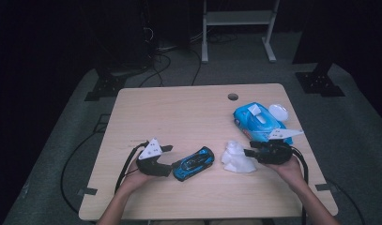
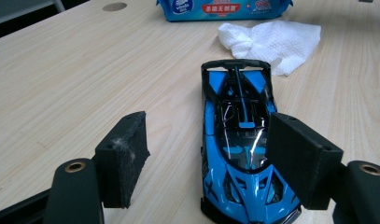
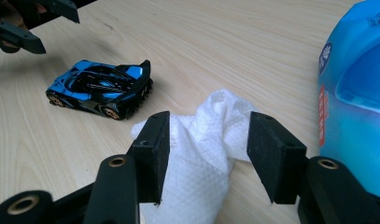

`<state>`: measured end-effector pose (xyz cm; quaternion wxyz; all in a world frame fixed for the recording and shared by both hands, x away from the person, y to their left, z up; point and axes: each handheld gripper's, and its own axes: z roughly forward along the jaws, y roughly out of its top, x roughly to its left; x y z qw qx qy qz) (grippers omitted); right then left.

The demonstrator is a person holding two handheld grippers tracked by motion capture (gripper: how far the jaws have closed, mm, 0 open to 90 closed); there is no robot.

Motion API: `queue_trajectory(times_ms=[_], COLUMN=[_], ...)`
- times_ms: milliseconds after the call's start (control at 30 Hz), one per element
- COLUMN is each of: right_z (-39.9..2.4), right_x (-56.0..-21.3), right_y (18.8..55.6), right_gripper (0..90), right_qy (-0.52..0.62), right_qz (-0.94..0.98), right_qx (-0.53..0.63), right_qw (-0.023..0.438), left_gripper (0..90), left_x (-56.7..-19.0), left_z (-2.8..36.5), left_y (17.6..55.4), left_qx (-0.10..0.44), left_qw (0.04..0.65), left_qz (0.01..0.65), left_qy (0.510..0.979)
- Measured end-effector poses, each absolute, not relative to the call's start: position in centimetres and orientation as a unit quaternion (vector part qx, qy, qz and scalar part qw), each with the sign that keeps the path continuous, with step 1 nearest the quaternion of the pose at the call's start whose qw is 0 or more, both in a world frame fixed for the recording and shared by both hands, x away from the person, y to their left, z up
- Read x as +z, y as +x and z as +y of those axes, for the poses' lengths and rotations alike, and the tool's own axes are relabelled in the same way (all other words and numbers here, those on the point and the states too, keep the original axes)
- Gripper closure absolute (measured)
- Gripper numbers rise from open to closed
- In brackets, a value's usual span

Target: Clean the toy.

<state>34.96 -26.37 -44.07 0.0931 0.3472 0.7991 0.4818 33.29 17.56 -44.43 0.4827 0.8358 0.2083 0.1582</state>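
Left gripper (image 2: 204,161) half open, pads clear of the blue toy car (image 2: 239,154) at near centre of the table (image 1: 179,112), right gripper (image 3: 206,156) half open astride the white wipe (image 3: 204,154), gripping nothing, just right of the car

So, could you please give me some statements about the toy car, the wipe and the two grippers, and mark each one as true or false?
1. The blue toy car lies on the table between the two grippers. True.
2. The left gripper is shut on the car. False: its jaws stand apart, and the left pad is clear of the car.
3. The white wipe lies between the open jaws of the right gripper. True.
4. The wipe is draped over the car. False: it lies on the table beside the car, apart from it.
5. The blue wipe pack stands at the left edge of the table. False: it lies on the right side, beyond the right gripper.
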Motion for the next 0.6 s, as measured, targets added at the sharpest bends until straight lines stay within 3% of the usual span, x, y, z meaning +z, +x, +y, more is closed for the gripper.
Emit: queue_trajectory(times_ms=[600], right_z=[-26.1], right_x=[-44.1], right_y=[34.9], right_gripper=[44.2], right_qy=[0.347], right_qz=[0.797], right_qx=[0.486], right_qw=[0.095], left_gripper=[26.9], left_x=[-44.4], left_z=[19.7], left_y=[32.5], left_qx=[0.162], left_qw=[0.475], left_qz=[0.223], left_qy=[0.836])
